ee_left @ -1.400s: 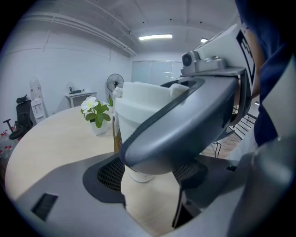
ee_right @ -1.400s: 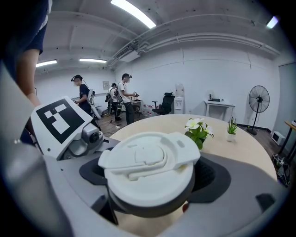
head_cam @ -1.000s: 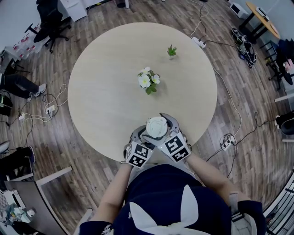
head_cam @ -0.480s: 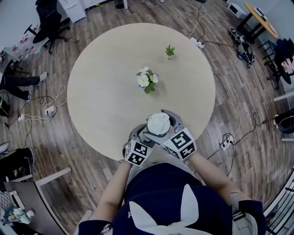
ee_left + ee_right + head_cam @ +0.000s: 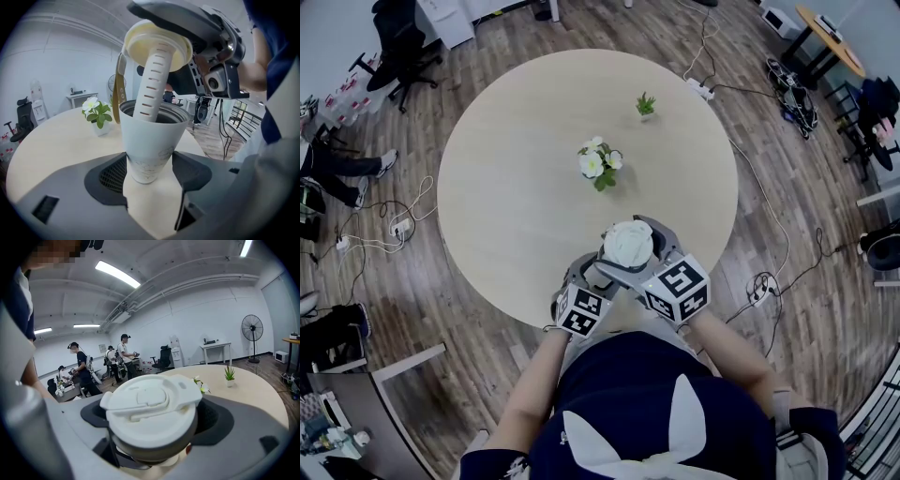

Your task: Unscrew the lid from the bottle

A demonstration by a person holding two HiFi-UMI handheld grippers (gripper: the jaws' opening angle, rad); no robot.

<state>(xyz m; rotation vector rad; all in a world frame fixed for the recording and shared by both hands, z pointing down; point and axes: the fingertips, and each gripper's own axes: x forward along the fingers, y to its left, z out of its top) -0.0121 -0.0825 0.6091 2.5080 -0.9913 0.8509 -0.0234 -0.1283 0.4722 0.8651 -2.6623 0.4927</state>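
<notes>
The left hand-held gripper (image 5: 150, 172) has barely shifted over the last second. It stays clenched on the lower wall of the bottle (image 5: 152, 136), one dark pad pressed to each side, and holds it upright over the near edge of the round worktop (image 5: 516, 169), just in front of the person. The bottle is a pale, matt cup shape that tapers toward its base, with a faint grey print low on its wall and a darker band inside its mouth. What has changed is above it: the lid (image 5: 157, 47) now stands clear of the rim, so I judge the thread has let go and the unscrewing is done. Only a long, cream, slotted tube (image 5: 151, 84) under the lid still reaches down into the mouth, so the lid probably needs a straight lift to come free. A tan strap (image 5: 119, 89) hangs at the lid's left side. In the head view the lid has crept away from the person, and the marker cube (image 5: 677, 286) to the right has swung round with it. The right hand-held gripper (image 5: 154, 427) grasps the lid by its dark grey collar. The lid's top is smooth white plastic, moulded with a flip tab. Beyond, a small pot of white flowers (image 5: 600, 164) stands mid-worktop.
</notes>
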